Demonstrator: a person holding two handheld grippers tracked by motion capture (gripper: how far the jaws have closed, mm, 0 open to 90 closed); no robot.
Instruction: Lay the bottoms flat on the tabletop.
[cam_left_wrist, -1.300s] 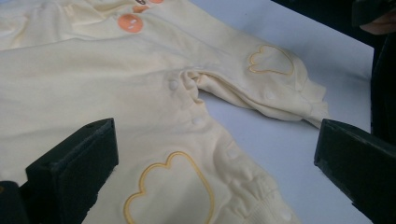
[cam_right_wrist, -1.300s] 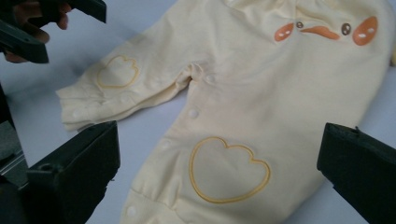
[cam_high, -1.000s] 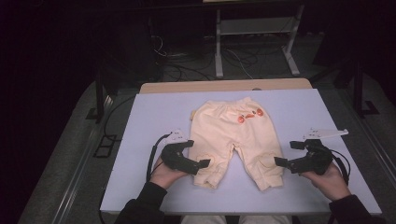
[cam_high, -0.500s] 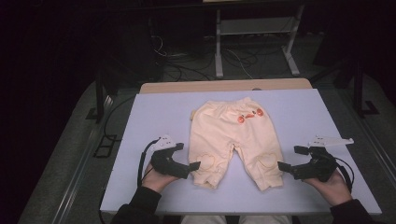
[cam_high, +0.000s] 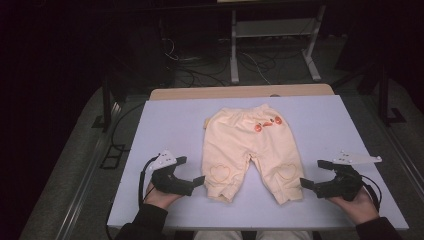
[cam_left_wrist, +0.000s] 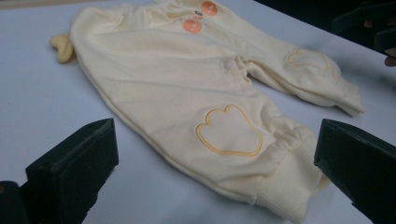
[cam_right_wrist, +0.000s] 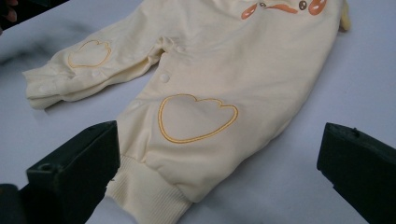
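Left tongs (cam_high: 192, 171) have drawn back toward the near table (cam_high: 165, 125) edge over the last second, jaws wide and holding nothing, just beside the left cuff of the cream baby trousers (cam_high: 247, 150) lying flat mid-table. Right tongs (cam_high: 312, 174), equally agape and unloaded, have likewise retreated beside the right cuff. Likely both line up for cuff grabs. Whatever lies under the fabric is hidden.
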